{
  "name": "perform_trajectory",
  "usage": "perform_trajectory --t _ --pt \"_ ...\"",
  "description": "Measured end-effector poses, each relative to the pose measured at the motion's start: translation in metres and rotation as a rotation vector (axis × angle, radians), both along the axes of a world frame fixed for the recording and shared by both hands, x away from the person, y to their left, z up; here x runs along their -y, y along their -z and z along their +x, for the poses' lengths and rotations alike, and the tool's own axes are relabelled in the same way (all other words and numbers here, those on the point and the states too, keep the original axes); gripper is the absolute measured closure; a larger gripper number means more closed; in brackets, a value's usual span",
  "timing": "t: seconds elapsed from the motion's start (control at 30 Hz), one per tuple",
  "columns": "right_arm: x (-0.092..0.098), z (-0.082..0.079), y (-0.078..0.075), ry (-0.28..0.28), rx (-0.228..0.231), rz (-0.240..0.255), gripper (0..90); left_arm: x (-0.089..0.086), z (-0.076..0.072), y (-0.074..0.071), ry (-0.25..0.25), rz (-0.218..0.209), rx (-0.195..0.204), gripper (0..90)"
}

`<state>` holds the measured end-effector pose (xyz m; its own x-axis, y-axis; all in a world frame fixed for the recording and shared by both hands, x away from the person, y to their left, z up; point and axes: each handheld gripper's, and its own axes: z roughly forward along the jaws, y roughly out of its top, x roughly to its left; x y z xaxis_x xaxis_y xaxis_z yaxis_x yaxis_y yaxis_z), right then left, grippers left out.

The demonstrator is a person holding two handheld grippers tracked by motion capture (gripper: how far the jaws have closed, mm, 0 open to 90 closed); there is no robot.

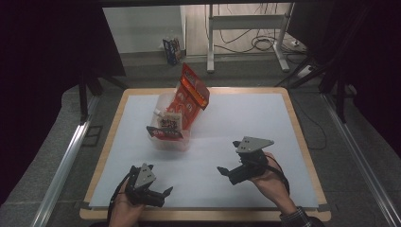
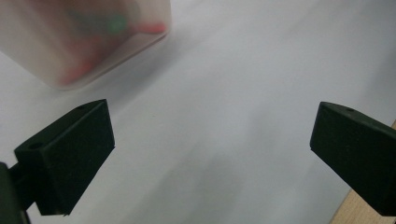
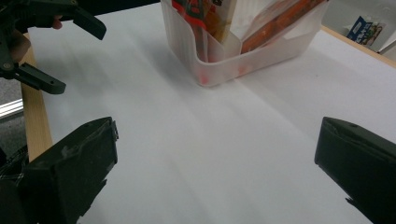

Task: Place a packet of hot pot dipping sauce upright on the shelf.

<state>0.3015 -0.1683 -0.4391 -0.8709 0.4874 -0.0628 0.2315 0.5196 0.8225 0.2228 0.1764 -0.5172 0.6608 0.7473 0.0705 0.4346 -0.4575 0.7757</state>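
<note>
At the lower left of the high view our left gripper [image 1: 158, 194] sits wide open and empty; the clear bin [image 1: 171, 140] of snack packets [image 1: 191, 94] stands at upper centre. At lower right, our right gripper [image 1: 227, 172] gapes too. We should approach squarely, gripping a packet's top edge without tipping the bin.

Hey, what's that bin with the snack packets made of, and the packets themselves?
The bin looks like frosted translucent plastic: the contents show blurred through its walls. The tall red packet seems glossy printed film or foil, with a sheen and creases; exactly which is unclear.
</note>
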Motion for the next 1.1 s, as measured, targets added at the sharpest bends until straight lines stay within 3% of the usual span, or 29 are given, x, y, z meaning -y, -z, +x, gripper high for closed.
perform_trajectory --t 0.47,1.1 --pt "0.022 -0.008 0.009 0.033 -0.011 0.013 0.0 0.002 0.000 0.001 0.004 0.024 -0.004 0.0" --pt "0.060 -0.017 0.018 0.121 -0.001 0.004 0.0 0.003 0.000 0.002 0.005 0.041 -0.005 0.0"
